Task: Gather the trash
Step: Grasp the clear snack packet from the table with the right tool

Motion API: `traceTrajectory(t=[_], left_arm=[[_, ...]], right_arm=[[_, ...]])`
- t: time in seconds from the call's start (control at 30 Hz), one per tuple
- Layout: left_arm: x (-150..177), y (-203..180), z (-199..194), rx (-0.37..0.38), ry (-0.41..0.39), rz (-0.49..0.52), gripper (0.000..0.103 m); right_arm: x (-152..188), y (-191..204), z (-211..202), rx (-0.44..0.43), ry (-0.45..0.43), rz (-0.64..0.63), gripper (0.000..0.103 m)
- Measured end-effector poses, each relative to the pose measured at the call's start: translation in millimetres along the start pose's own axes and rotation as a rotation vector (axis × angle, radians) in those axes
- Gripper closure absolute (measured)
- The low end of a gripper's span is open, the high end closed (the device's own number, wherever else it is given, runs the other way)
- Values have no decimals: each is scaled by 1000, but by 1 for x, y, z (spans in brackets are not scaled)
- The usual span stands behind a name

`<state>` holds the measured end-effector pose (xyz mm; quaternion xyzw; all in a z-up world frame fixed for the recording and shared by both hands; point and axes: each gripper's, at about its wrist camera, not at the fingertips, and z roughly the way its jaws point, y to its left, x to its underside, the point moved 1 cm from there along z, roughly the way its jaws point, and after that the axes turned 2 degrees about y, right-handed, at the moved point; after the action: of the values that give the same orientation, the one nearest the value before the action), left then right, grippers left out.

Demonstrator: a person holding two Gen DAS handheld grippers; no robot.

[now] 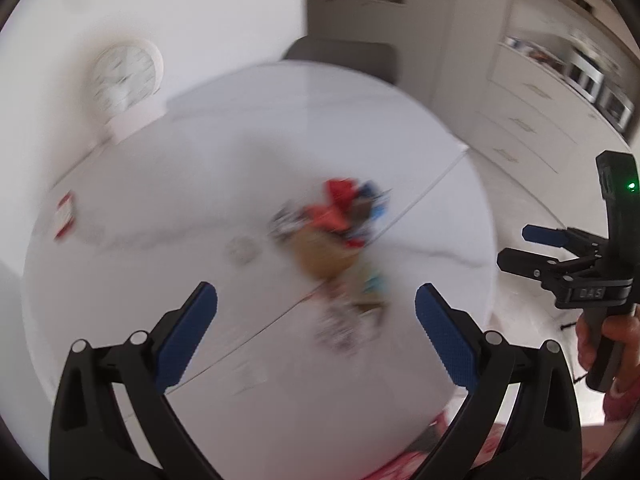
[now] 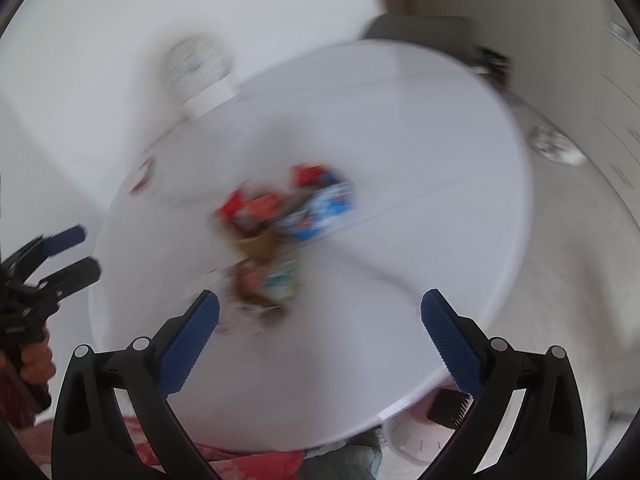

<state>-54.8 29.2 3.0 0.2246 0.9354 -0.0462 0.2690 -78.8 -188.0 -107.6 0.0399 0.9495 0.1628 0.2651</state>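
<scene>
A blurred pile of trash [image 1: 336, 236], red, blue and brown wrappers, lies in the middle of a round white table [image 1: 160, 208]; it shows in the right wrist view [image 2: 280, 224] too. My left gripper [image 1: 316, 296] is open and empty, above the table's near part, short of the pile. My right gripper [image 2: 320, 300] is open and empty, also above the near part. The right gripper also shows at the right edge of the left wrist view [image 1: 516, 248], off the table. The left gripper shows at the left edge of the right wrist view [image 2: 84, 252].
A small red and white packet [image 1: 64, 214] lies at the table's far left. A white fan [image 1: 128, 76] stands by the wall behind the table. A grey chair [image 1: 340, 56] is at the far side. White drawers [image 1: 532, 120] are on the right. A pink bin [image 2: 420, 436] sits below the near edge.
</scene>
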Motion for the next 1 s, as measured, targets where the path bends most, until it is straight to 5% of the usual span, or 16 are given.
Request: traceTrajectory(t=[0.3, 0.5, 0.6, 0.67, 1.0], left_arm=[[52, 96, 32, -23, 104, -205, 8], [72, 124, 68, 37, 155, -280, 8], [74, 129, 88, 57, 184, -284, 8], [72, 129, 98, 79, 199, -280, 8], [56, 135, 153, 131, 282, -349, 8]], right_arm=[[11, 103, 74, -85, 152, -284, 3], [19, 134, 126, 31, 210, -454, 4], [23, 141, 149, 78, 259, -509, 24], [26, 141, 159, 82, 295, -511, 44], [13, 129, 102, -7, 213, -332, 47]])
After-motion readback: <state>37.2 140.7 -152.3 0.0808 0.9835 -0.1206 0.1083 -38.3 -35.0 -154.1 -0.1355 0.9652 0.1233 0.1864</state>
